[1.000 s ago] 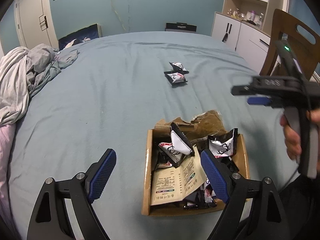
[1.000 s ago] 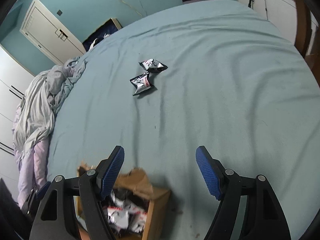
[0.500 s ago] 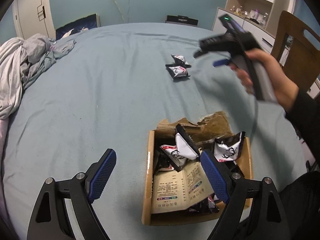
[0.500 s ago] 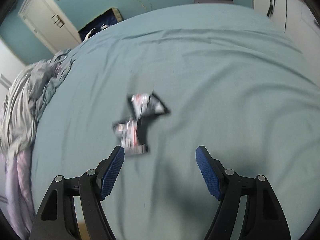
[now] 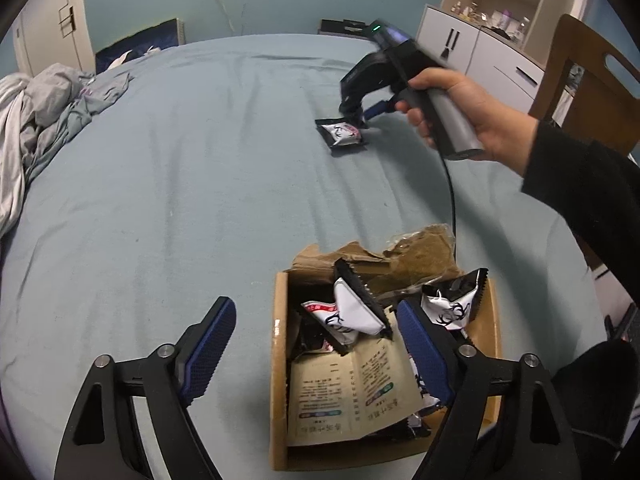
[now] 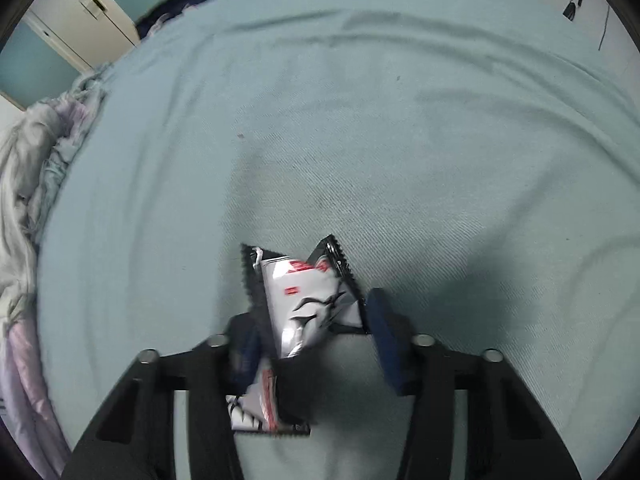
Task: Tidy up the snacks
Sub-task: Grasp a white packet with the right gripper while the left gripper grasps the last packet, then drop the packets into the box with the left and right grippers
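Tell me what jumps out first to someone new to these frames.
The right gripper, down on the blue bedsheet far out, its jaws closed around a black-and-white snack packet, a second packet beside it. Nearer, under the open left gripper, a torn cardboard box crammed with more packets.

2 snack packs (image 6: 308,300) on bed, 1 box (image 5: 280,364) w/ approx 4 packs (more hidden) — 2 grippers (image 5: 316,356).
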`<state>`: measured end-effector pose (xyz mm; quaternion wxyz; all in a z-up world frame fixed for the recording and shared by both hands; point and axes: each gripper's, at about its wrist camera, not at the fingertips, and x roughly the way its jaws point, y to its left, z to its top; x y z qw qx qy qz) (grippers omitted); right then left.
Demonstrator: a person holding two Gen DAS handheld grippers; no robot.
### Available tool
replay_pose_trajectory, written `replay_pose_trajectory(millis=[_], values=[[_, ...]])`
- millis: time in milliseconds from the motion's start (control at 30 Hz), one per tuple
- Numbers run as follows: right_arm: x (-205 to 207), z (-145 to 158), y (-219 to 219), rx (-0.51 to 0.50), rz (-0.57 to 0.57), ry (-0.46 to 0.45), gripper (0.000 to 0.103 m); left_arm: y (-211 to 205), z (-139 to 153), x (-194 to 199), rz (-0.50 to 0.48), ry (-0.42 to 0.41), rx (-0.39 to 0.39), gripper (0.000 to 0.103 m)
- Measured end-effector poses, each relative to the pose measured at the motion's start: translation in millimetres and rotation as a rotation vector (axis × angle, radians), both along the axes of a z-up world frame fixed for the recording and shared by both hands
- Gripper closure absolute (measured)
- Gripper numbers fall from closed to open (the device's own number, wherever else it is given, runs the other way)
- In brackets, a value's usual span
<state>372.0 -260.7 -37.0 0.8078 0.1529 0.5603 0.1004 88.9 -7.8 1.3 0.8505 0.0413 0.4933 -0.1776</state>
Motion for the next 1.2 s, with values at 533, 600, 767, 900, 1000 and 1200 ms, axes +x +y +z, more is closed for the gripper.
replay_pose_trajectory(millis=[533, 600, 767, 900, 1000, 1200], values=[[-332, 84, -102, 0.387, -0.269, -0.233, 0.067, -108, 23, 159, 0.015, 0.055, 0.079, 0.006], [-359, 75, -109, 0.307, -0.288, -0.247, 0.067, -124, 2, 183, 0.013, 0.089, 0.131, 0.006], [-356, 18, -114, 0.469, -0.245, -0.061, 0.067, -135, -44, 233, 0.127, 0.204, 0.072, 0.009], [-321, -6, -109, 0.465, -0.253, 0.0, 0.066, -138, -76, 259, 0.191, 0.294, 0.023, 0.014], [-307, -6, -101, 0.412, -0.241, -0.028, 0.066, -140, -96, 268, 0.201, 0.345, 0.063, 0.032], [-301, -12, -99, 0.399, -0.283, -0.012, 0.067, -130, -71, 241, 0.154, 0.258, 0.125, 0.075]])
